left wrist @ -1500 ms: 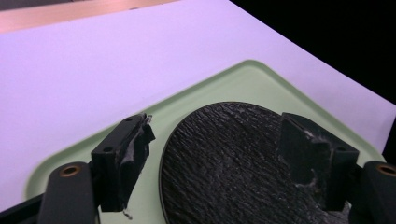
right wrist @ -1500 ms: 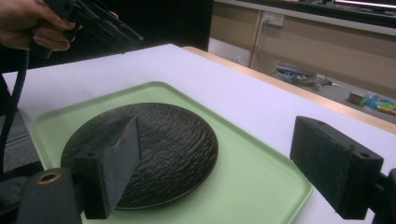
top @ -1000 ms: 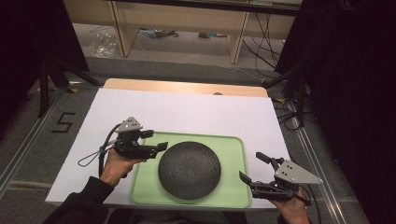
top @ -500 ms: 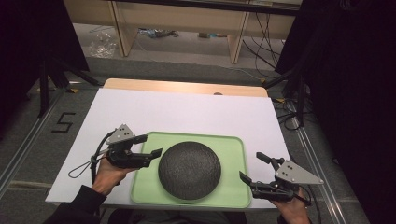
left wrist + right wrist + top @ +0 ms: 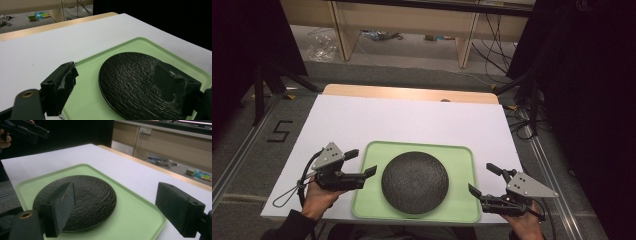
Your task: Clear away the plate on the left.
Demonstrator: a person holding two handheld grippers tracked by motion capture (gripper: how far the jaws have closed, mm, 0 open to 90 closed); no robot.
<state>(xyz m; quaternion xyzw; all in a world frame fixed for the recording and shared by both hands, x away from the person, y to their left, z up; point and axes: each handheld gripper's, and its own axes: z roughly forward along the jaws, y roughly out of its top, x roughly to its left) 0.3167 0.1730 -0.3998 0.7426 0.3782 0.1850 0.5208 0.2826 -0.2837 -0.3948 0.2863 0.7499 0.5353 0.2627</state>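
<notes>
A round black textured plate [image 5: 414, 182] lies in the middle of a light green tray [image 5: 462, 155] near the table's front edge. My left gripper [image 5: 365, 162] hovers at the tray's left rim, open, pointing right toward the plate and holding nothing. In the left gripper view the plate [image 5: 135, 75] and the tray [image 5: 87, 100] lie beyond the wide-spread jaws. My right gripper [image 5: 479, 178] sits at the tray's near right corner, open and empty. The right gripper view looks across the tray [image 5: 135, 217] and plate [image 5: 87, 195] to the left gripper [image 5: 25, 131].
The tray rests on a white table top [image 5: 412, 120] with a wooden strip [image 5: 412, 93] along its far edge. Wooden shelving [image 5: 412, 20] and cables [image 5: 522, 125] lie beyond and to the right. A "5" mark [image 5: 279, 131] is on the floor at left.
My left gripper has drawn back toward the near edge and slightly left, away from the plate. The right gripper has hardly moved.
</notes>
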